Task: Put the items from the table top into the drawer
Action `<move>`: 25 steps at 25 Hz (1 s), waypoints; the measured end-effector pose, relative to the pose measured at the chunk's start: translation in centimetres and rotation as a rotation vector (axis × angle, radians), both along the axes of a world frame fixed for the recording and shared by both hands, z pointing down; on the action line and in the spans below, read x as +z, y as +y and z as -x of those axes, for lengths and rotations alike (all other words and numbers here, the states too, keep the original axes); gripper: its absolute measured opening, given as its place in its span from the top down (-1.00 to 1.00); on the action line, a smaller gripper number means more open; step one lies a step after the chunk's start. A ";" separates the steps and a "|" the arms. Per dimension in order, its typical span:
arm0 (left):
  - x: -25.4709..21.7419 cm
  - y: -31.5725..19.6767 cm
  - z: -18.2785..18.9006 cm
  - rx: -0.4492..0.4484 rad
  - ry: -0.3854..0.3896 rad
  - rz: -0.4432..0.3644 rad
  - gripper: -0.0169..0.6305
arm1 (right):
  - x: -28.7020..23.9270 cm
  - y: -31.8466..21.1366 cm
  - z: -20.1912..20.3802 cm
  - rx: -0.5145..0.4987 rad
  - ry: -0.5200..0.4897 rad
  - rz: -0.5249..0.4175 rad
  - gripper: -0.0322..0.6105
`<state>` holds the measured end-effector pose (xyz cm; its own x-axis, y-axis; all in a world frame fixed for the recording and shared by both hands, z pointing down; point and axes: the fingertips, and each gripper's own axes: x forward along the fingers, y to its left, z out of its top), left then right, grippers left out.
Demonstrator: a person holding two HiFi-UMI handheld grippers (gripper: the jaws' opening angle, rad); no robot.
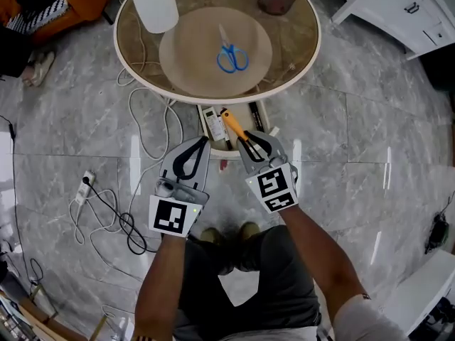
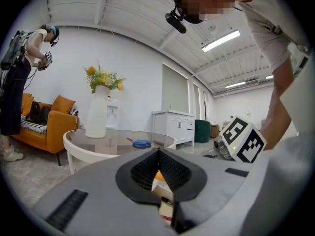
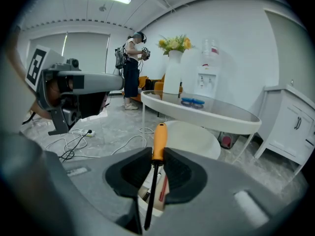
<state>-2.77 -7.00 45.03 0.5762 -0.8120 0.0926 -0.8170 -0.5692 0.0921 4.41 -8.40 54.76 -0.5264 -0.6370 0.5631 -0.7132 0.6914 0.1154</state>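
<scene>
Screwdriver point(image 1: 233, 125) pinched at orange handle in right claw point(image 3: 156, 151), frame centre, over open drawer point(image 1: 265, 114); left claw point(image 2: 158, 154) closed on nothing; scissors point(image 1: 232, 57) on tabletop point(image 1: 298, 41), upper centre.

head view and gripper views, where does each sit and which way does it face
Head view: head-mounted, facing down at the round glass-topped table; forearms, left gripper, right gripper show.
Left gripper view: rides that gripper, level over shut jaws towards the table; right arm shows.
Right gripper view: rides that gripper, jaws clamping the orange-handled screwdriver; left gripper shows.
All share the blue-handled scissors.
</scene>
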 end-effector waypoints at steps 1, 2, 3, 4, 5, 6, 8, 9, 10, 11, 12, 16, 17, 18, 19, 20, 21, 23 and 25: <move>0.7 -0.4 -0.1 0.001 0.001 -0.006 0.95 | 0.8 -0.4 0.0 -0.002 0.002 -0.003 0.68; 1.3 -0.8 -0.2 0.001 0.002 -0.011 0.95 | 1.5 -0.8 0.0 -0.004 0.004 -0.007 0.68; 2.0 -1.1 -0.2 0.001 0.005 -0.015 0.95 | 2.3 -1.1 0.1 -0.007 0.006 -0.010 0.68; 2.8 -1.5 -0.3 0.000 0.008 -0.018 0.95 | 3.0 -1.4 0.1 -0.010 0.008 -0.013 0.68; 3.5 -1.9 -0.3 -0.001 0.012 -0.021 0.95 | 3.8 -1.7 0.1 -0.013 0.012 -0.014 0.68; 4.3 -2.2 -0.3 -0.002 0.016 -0.025 0.95 | 4.6 -1.9 0.2 -0.014 0.018 -0.013 0.68; 5.9 -2.7 -0.4 -0.003 0.019 -0.030 0.95 | 6.1 -2.3 0.1 -0.015 0.031 -0.010 0.68; 6.6 -2.9 -0.5 -0.003 0.019 -0.032 0.95 | 6.9 -2.5 0.2 -0.018 0.033 -0.011 0.68; 7.4 -3.2 -0.6 -0.004 0.019 -0.036 0.95 | 7.6 -2.8 0.2 -0.022 0.034 -0.014 0.68; 8.1 -3.4 -0.6 -0.005 0.019 -0.041 0.95 | 8.2 -3.1 0.2 -0.024 0.034 -0.015 0.68; 8.7 -3.7 -0.7 -0.008 0.022 -0.049 0.95 | 8.9 -3.3 0.1 -0.026 0.037 -0.016 0.68; 10.3 -4.5 -0.5 -0.024 0.034 -0.095 0.95 | 11.5 -4.4 -0.1 -0.051 0.053 -0.024 0.68; 10.8 -4.6 -0.5 -0.023 0.030 -0.099 0.95 | 12.2 -4.7 -0.2 -0.055 0.060 -0.022 0.68; 11.3 -4.7 -0.4 -0.022 0.028 -0.104 0.95 | 12.9 -4.9 -0.3 -0.060 0.066 -0.019 0.68; 11.5 -4.9 -0.4 -0.023 0.031 -0.116 0.95 | 13.5 -5.2 -0.4 -0.065 0.073 -0.016 0.68; 11.5 -5.1 -0.3 -0.027 0.034 -0.131 0.95 | 14.1 -5.3 -0.4 -0.074 0.082 -0.012 0.68; 11.5 -5.3 -0.2 -0.030 0.034 -0.144 0.95 | 14.7 -5.5 -0.4 -0.086 0.093 -0.008 0.68; 11.8 -5.6 0.0 -0.030 0.024 -0.159 0.95 | 15.9 -5.6 -0.1 -0.117 0.119 0.000 0.68; 12.0 -5.8 0.1 -0.032 0.022 -0.173 0.95 | 17.1 -5.7 0.1 -0.148 0.149 0.009 0.68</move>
<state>-2.92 -12.82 57.06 0.5503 -0.8326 -0.0623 -0.8338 -0.5520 0.0129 4.26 -14.15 71.82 -0.5248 -0.5531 0.6471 -0.5791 0.7891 0.2048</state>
